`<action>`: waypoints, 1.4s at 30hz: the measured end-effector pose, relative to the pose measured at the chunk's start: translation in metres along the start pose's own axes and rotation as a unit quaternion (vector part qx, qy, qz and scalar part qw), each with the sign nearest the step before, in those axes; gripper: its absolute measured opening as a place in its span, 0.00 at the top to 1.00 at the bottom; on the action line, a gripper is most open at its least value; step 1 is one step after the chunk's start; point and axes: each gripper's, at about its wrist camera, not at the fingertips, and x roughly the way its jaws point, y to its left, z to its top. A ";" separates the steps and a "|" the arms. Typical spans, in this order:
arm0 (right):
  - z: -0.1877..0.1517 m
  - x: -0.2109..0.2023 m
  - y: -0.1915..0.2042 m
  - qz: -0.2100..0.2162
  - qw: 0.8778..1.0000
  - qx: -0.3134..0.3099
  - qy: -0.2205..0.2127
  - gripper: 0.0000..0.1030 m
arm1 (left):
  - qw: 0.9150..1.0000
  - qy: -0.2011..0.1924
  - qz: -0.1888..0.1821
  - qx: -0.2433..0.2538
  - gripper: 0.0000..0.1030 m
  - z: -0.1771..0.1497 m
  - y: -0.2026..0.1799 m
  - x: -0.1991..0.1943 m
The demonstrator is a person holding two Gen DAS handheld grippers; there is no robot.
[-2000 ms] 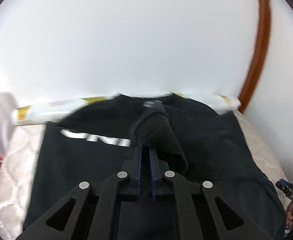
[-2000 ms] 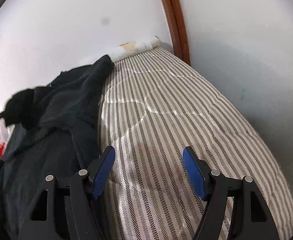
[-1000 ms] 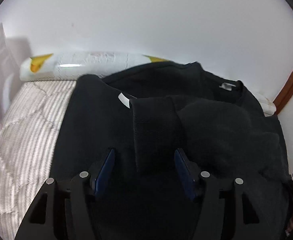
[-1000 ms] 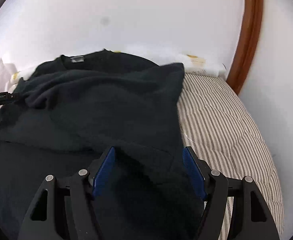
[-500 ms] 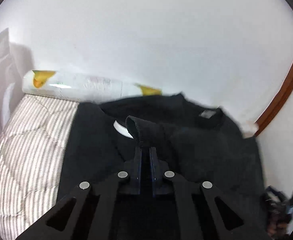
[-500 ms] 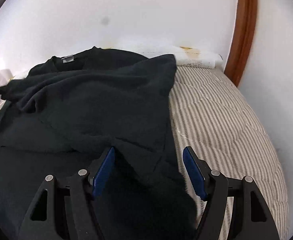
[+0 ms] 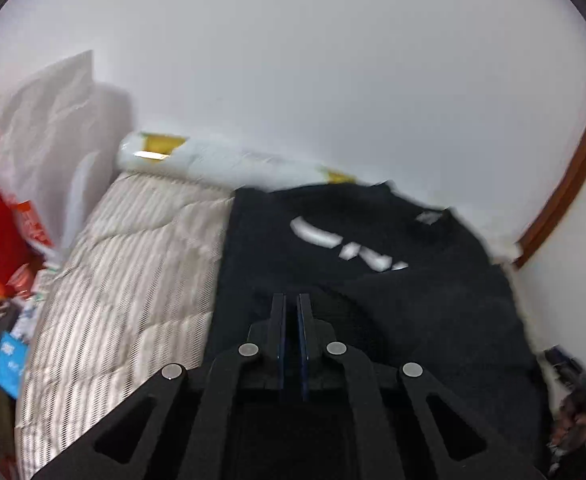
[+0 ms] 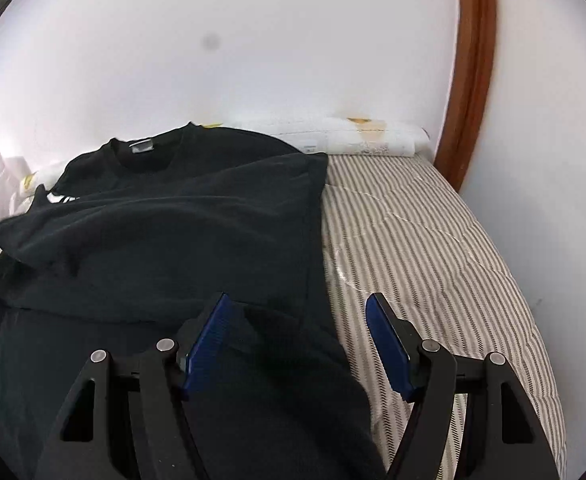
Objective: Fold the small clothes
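Item: black shirt, lying on the striped bed, collar toward the wall, white lettering uppermost.

Left tool: pads pressed together, pinching the sleeve cuff. One second earlier it was spread around the cuff; half a second earlier it had closed on it. The cuff was then raised over the chest; it now sat lower and nearer, and the lettering, formerly covered by the sleeve, showed. Left view blurred, suggesting motion.

Right tool: spread, holding nothing, above the shirt's right edge where cloth met bed. Two seconds earlier it faced mostly bare bed; since then it had come over the shirt.

Sleeve: from the right view, stretched as a ridge across the body toward the left.

Other: white roll along the wall behind the collar; white bag at the bed's left.

Assessment: sleeve fold in progress, judged early. The regrasp suggested the first placement was being corrected; body folds not yet made.
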 end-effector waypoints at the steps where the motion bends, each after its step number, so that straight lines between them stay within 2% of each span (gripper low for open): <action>1: 0.000 0.001 0.004 0.001 1.000 -0.006 0.002 0.33 | 1.000 0.006 0.014 0.004 0.95 -0.005 0.003 0.003; 4: 0.004 0.002 0.011 0.002 1.000 -0.016 0.001 0.33 | 0.999 0.034 0.002 0.003 0.95 -0.014 0.009 0.014; 7: 0.014 0.002 0.019 0.006 1.000 -0.023 -0.001 0.32 | 0.999 0.027 0.014 0.029 0.93 -0.017 -0.002 0.017; 8: 0.018 0.003 0.022 0.006 1.000 -0.025 -0.003 0.32 | 0.999 0.022 0.016 0.039 0.89 -0.016 -0.007 0.017; 10: 0.028 0.008 0.030 0.007 0.999 -0.031 -0.004 0.32 | 0.998 0.007 0.012 0.058 0.70 -0.014 -0.021 0.019; 11: 0.031 0.013 0.035 0.010 0.999 -0.033 -0.005 0.32 | 0.998 0.002 0.010 0.065 0.50 -0.014 -0.026 0.021; 12: 0.034 0.019 0.037 0.011 0.999 -0.035 -0.004 0.32 | 0.997 -0.005 0.011 0.074 0.43 -0.015 -0.032 0.024; 14: 0.035 0.037 0.045 0.010 0.999 -0.041 0.007 0.32 | 0.995 -0.007 0.025 0.097 0.43 -0.019 -0.044 0.033; 17: 0.027 0.064 0.048 0.009 0.998 -0.045 0.042 0.33 | 0.992 0.012 0.050 0.116 0.42 -0.028 -0.049 0.055; 19: 0.019 0.066 0.039 0.029 0.999 -0.031 0.030 0.32 | 0.993 0.019 0.041 0.106 0.39 -0.031 -0.044 0.062; 21: 0.020 0.060 0.032 0.032 0.999 -0.020 0.031 0.32 | 0.994 0.020 0.040 0.096 0.30 -0.029 -0.039 0.063; 23: 0.018 0.047 0.033 0.037 0.999 -0.026 0.017 0.32 | 0.995 0.031 0.034 0.087 0.28 -0.028 -0.034 0.067; 27: 0.014 0.022 0.063 0.079 0.994 -0.081 -0.006 0.32 | 0.996 0.034 0.024 0.083 0.27 -0.029 -0.032 0.069; 31: -0.003 0.024 0.101 0.074 0.985 -0.158 0.000 0.33 | 0.996 0.036 0.022 0.084 0.26 -0.031 -0.033 0.070; 35: -0.015 0.039 0.117 0.035 0.979 -0.199 0.011 0.42 | 0.996 0.037 0.016 0.081 0.25 -0.031 -0.032 0.070; 37: -0.015 0.035 0.118 0.024 0.978 -0.208 0.000 0.65 | 0.996 0.037 0.015 0.080 0.24 -0.031 -0.032 0.070; 38: -0.014 0.034 0.117 0.009 0.977 -0.213 -0.008 0.89 | 0.996 0.037 0.014 0.080 0.24 -0.031 -0.031 0.069; 40: -0.009 0.033 0.109 0.016 0.976 -0.217 -0.004 0.93 | 0.996 0.038 0.012 0.078 0.24 -0.031 -0.030 0.069; 42: -0.004 0.016 0.096 0.041 0.979 -0.198 -0.028 0.93 | 0.996 0.038 0.009 0.076 0.24 -0.031 -0.029 0.068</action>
